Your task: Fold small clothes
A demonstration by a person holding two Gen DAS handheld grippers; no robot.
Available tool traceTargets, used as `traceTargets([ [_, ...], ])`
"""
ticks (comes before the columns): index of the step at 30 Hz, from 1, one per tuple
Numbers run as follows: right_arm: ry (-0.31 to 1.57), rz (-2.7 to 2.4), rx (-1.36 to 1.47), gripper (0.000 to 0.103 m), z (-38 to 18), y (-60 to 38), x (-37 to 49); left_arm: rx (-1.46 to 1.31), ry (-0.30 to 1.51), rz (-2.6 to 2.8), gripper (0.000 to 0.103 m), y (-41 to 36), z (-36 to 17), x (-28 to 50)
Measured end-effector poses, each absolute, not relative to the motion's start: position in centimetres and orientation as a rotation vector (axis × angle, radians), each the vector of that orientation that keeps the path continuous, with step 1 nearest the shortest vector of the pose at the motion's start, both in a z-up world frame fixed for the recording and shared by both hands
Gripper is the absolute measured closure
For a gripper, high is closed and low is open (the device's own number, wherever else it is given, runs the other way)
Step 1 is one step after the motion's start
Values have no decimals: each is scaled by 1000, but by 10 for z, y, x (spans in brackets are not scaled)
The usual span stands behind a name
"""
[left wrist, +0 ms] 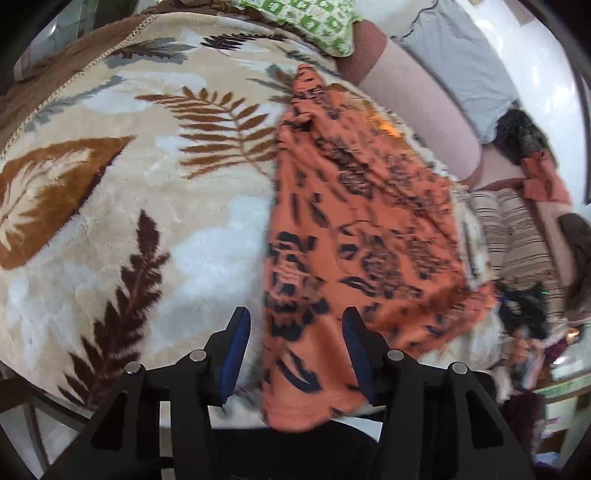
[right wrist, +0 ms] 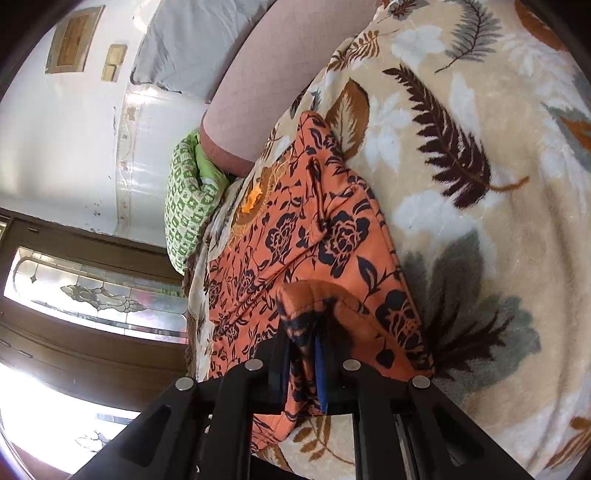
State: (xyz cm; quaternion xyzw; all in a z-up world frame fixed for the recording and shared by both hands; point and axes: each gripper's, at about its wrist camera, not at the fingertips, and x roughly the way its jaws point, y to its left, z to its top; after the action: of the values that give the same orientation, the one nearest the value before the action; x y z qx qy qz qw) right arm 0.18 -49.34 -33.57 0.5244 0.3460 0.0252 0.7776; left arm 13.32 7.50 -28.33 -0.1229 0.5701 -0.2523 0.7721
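A thin orange cloth printed with black roses is spread on the plush leaf-patterned beige blanket; its bunched hem is clamped by the right gripper, while the left gripper is held apart over the cloth's near edge

We see a bed covered by a plush cream blanket printed with brown, grey and white leaves and ferns. On it lies an orange garment with a dark floral print, spread along the blanket's edge, one corner lifted off the surface in the right wrist view. A green-and-white patterned pillow sits at the blanket's far edge. A pink bolster lies alongside, just beside the garment, with a striped cloth near it.
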Motion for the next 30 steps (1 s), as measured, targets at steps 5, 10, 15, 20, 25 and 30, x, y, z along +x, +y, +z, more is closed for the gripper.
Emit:
traceTargets([
  [5,758,71,1129,91,-336,-488,-2,-259,1299,-593,58,71,-309,118],
  [10,785,75,1136,91,-349,-484,0,-301,1305,-633,92,74,-318,105],
  [15,800,76,1145,91,-359,-478,7,-313,1276,-657,97,69,-309,108],
  [20,754,78,1100,91,-337,-483,6,-374,1194,-734,98,65,-267,131],
  [25,672,59,1078,91,-303,-504,16,-417,1101,-771,98,52,-220,185],
  [30,620,12,1071,91,-285,-529,58,-427,1057,-743,98,27,-201,253],
])
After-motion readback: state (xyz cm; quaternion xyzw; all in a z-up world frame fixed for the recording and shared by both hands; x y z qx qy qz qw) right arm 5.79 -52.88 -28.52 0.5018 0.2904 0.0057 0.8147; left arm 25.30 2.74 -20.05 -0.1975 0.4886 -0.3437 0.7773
